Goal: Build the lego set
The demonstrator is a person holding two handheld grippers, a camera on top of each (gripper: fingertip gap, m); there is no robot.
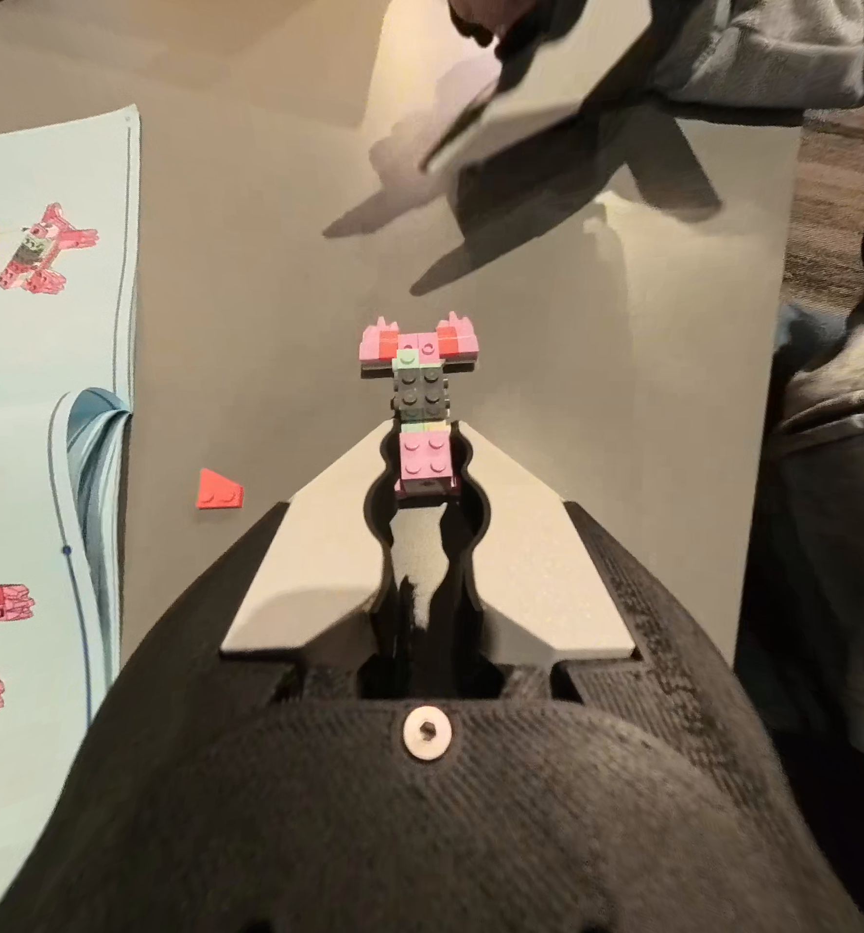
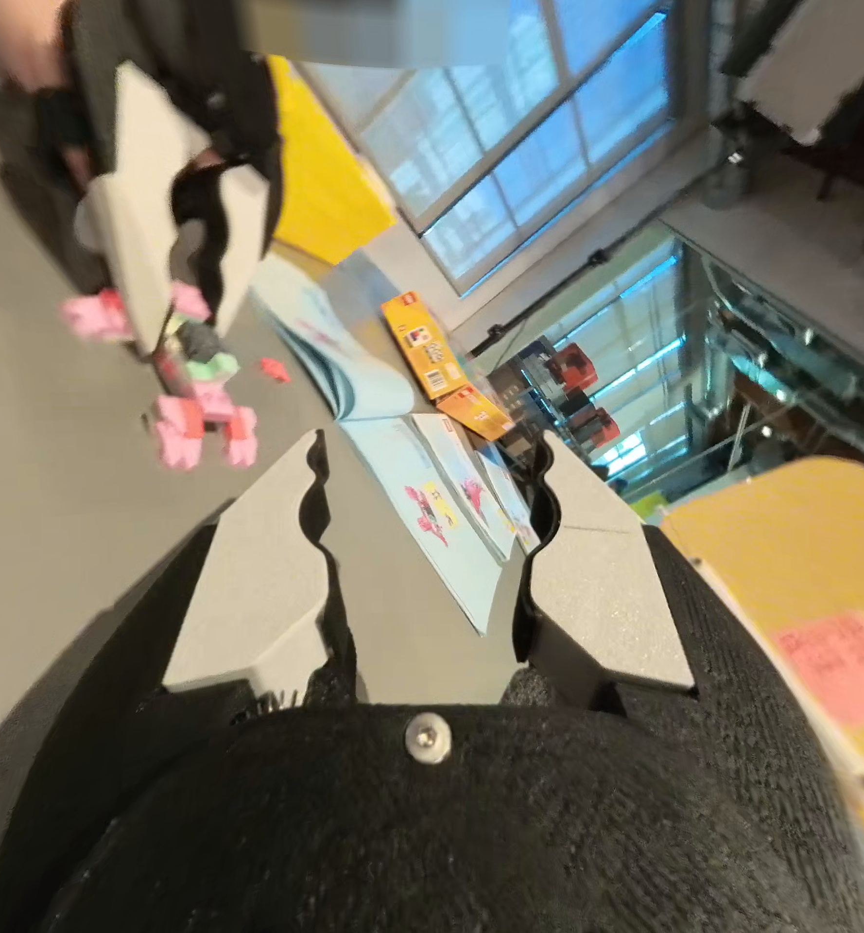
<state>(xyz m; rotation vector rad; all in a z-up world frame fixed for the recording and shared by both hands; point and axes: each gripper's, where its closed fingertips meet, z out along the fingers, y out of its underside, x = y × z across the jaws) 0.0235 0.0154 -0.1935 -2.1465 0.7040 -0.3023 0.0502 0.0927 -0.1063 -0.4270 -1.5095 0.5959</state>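
My left gripper (image 1: 426, 434) is shut on a partly built lego model (image 1: 420, 383): pink bricks at the held end, a dark grey and pale green middle, and pink and red clawed feet at the far end. It hangs above the grey table (image 1: 268, 282). A loose red wedge plate (image 1: 219, 489) lies on the table to the left. My right gripper (image 2: 432, 442) is open and empty, raised and tilted above the table. It shows blurred at the top right of the left wrist view (image 1: 369, 257). The left gripper with the model (image 2: 203, 399) shows at the upper left of the right wrist view.
An open light-blue instruction booklet (image 1: 26, 353) lies at the left; it also shows in the right wrist view (image 2: 420, 515). Orange boxes (image 2: 427, 353) and a yellow box (image 2: 329, 176) stand beyond it. A person's grey sleeve (image 1: 773, 45) is at top right. The table's right edge (image 1: 786, 353) is close.
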